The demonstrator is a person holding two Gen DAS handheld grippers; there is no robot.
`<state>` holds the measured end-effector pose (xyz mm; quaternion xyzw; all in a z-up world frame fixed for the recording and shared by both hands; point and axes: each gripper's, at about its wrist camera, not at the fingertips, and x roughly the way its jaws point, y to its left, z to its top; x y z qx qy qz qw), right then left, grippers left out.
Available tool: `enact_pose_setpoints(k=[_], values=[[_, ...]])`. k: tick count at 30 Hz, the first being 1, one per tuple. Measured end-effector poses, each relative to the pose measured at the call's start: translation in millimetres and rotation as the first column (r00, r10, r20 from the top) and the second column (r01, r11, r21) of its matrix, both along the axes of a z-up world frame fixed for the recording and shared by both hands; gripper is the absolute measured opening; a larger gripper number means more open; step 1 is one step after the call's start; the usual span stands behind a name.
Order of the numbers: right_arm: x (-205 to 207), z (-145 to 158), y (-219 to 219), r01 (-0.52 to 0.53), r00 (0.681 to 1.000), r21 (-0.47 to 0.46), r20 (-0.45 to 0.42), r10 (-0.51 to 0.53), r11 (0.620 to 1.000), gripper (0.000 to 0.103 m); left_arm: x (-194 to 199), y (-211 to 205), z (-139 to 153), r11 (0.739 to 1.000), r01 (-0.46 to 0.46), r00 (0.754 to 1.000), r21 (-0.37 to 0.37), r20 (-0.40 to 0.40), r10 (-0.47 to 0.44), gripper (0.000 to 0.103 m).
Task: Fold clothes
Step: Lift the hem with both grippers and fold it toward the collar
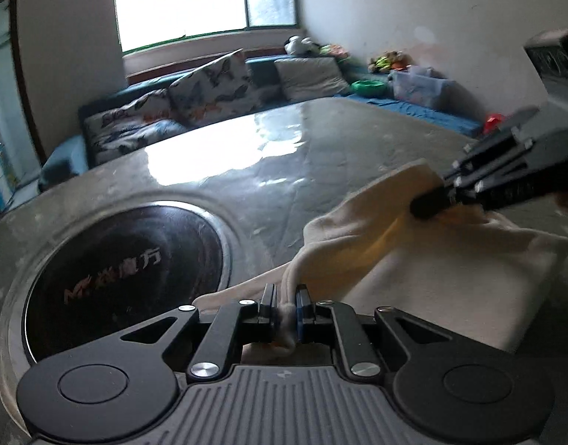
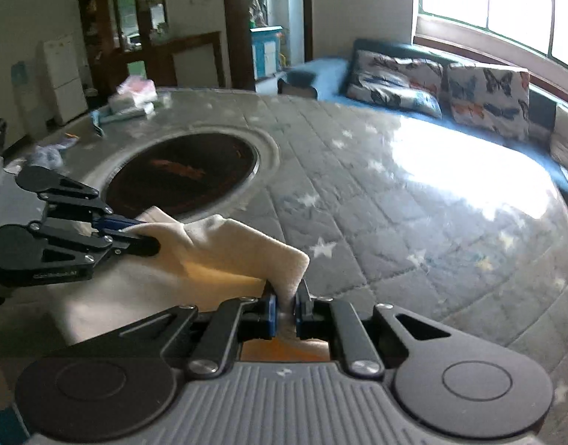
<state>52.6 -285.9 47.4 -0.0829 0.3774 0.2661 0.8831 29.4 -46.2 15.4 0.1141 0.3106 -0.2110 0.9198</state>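
Observation:
A cream-white garment (image 1: 432, 270) lies partly folded on the grey quilted table cover (image 1: 269, 170). My left gripper (image 1: 287, 306) is shut on one edge of the garment and lifts it. My right gripper (image 2: 287, 309) is shut on another edge of the same garment (image 2: 224, 244). In the left wrist view the right gripper (image 1: 432, 200) comes in from the right, pinching the raised fold. In the right wrist view the left gripper (image 2: 135, 235) comes in from the left, holding the other end. The fold between them is lifted above the lower layer.
A round dark hotplate (image 1: 124, 278) is set into the table left of the garment; it also shows in the right wrist view (image 2: 180, 174). Tissue packs and small items (image 2: 132, 100) lie at the table's far side. A blue sofa with butterfly cushions (image 1: 210, 89) stands beyond.

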Motion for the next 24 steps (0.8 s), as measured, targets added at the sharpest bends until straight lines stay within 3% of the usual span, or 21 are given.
enact_pose_setpoints(k=[3,8,12,18,24], values=[[6.4,-10.3,-3.5,0.067,0.998,0.022,-0.009,-0.067,0.997,0.017,7.4,3.9,1.3,0.999,-0.046,0.999,0.003,0.005,0.046,0.026],[-3.7,0.7,-12.1,0.139,0.989,0.05,0.053,-0.141,0.989,0.024,14.1,8.9,3.5,0.997,-0.081,0.997,0.016,0.009,0.081,0.026],[-19.4,14.6,-14.1,0.113,0.989,0.042,0.093,-0.116,0.993,0.024,12.7,10.8,14.3,0.992,-0.124,0.992,0.005,0.02,0.124,0.026],[-17.3,8.2,-6.5,0.093,0.995,0.047,0.042,-0.095,0.995,0.024,4.4,-8.0,32.1,0.995,-0.041,0.999,-0.086,-0.019,0.04,0.025],[6.2,-6.8,-3.9,0.14,0.99,0.046,0.004,-0.14,0.989,0.024,21.4,-31.5,20.7,0.994,-0.021,0.996,-0.11,-0.091,0.011,0.025]])
